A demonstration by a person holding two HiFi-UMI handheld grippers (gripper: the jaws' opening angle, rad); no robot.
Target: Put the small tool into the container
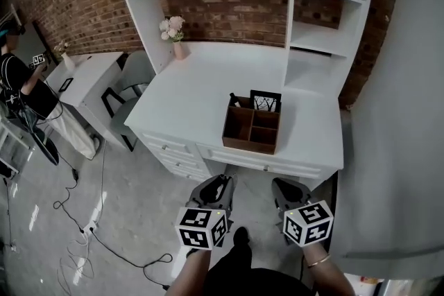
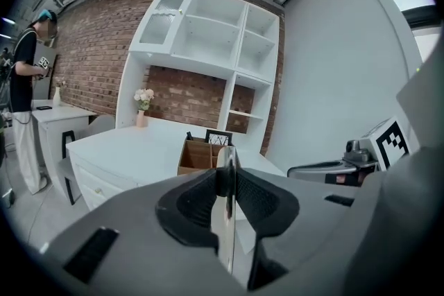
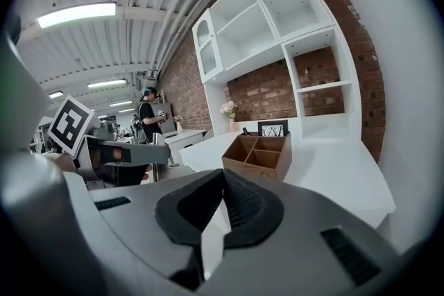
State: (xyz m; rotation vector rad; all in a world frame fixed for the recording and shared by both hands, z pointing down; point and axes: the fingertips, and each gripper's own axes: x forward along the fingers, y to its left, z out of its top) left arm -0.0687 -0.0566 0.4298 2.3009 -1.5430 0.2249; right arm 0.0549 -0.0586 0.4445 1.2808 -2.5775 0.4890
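Note:
A wooden box (image 1: pixel 239 123) with several compartments stands near the front of the white desk (image 1: pixel 187 93); it also shows as the box (image 2: pixel 196 156) and the box (image 3: pixel 258 152) in the gripper views. My left gripper (image 1: pixel 223 181) hangs below the desk's front edge. In its own view the left gripper (image 2: pixel 225 173) is shut on a thin shiny metal tool (image 2: pixel 225 211) standing upright between the pads. My right gripper (image 1: pixel 278 184) is beside it; the right gripper (image 3: pixel 223 177) has its pads pressed together with nothing between them.
A black picture frame (image 1: pixel 266 101) stands behind the box. A vase of flowers (image 1: pixel 173 30) sits at the desk's back left. A grey chair (image 1: pixel 128 90), a side desk and a person (image 1: pixel 17 80) are at left. Cables (image 1: pixel 83 225) lie on the floor. A grey wall (image 1: pixel 402 114) is close on the right.

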